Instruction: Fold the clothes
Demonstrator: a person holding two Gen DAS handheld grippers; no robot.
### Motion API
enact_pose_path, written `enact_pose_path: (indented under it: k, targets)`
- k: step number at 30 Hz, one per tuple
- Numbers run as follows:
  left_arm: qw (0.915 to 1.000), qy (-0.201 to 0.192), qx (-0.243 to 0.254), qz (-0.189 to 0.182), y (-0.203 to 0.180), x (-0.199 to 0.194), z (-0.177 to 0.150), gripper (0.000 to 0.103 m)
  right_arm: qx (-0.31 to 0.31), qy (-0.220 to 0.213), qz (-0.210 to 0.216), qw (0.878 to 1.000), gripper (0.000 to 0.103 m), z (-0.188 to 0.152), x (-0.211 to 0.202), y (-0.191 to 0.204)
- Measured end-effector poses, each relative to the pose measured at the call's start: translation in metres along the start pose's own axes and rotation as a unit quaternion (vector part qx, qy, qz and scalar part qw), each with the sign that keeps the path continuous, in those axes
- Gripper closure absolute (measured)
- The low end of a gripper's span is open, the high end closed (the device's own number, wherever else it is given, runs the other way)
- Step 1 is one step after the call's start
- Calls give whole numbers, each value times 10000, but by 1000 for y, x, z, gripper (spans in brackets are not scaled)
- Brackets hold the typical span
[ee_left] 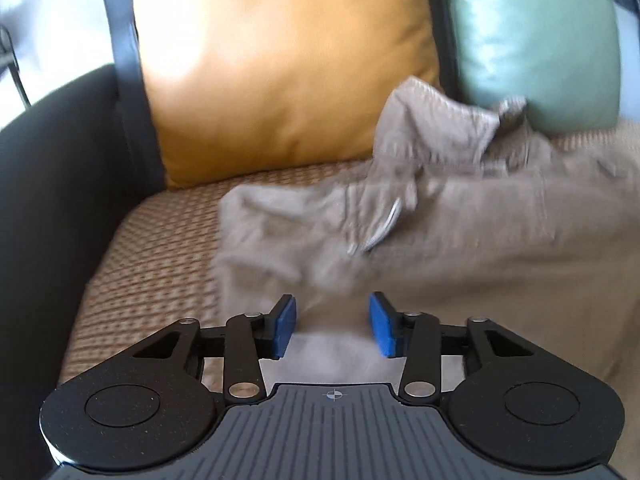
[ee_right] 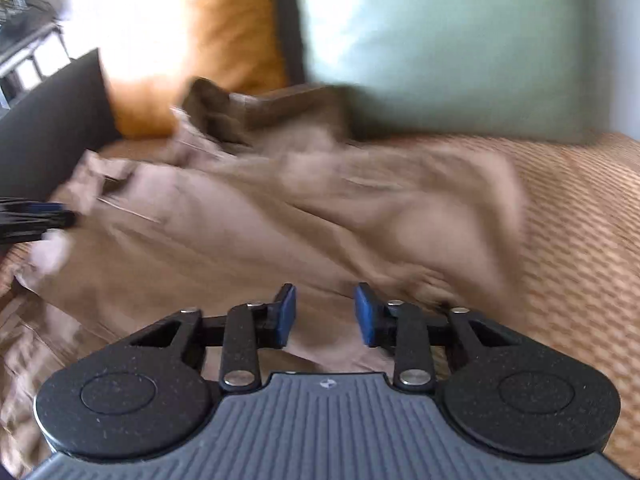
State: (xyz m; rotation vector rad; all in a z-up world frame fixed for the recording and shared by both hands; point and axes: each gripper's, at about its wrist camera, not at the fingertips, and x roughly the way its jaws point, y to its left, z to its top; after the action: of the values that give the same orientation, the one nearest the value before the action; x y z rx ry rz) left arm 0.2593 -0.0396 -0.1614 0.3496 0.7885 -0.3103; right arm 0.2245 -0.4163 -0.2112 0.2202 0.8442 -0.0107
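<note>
A beige-brown garment (ee_left: 440, 220) lies crumpled on a sofa seat, blurred in both views. In the left wrist view my left gripper (ee_left: 333, 326) hovers at the garment's near left edge. Its blue pads (ee_left: 284, 328) stand apart, with blurred cloth showing in the gap and neither pad pressing on it. In the right wrist view the garment (ee_right: 280, 208) spreads across the seat. My right gripper (ee_right: 326, 314) is over its near edge, its pads (ee_right: 366, 316) apart with cloth below them. The left gripper (ee_right: 40, 216) shows as a dark shape at the left edge, on the garment's left end.
An orange cushion (ee_left: 280, 72) and a pale green cushion (ee_left: 532, 40) lean against the sofa back behind the garment. The seat has a woven brown cover (ee_left: 152, 260). A black armrest (ee_left: 60, 200) bounds the left side. Bare woven seat (ee_right: 580, 220) lies to the garment's right.
</note>
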Motion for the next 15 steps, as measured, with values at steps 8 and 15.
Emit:
enact_pose_path:
  k: [8,15]
  targets:
    - [9955,67,-940,-60,26,-21,1,41,828,83,-20,9965,93,6,-12,-9]
    - [9943,-140,-1022,-264,37,-91,-54,40,321,-379,626,9968,57,-45,-103,10]
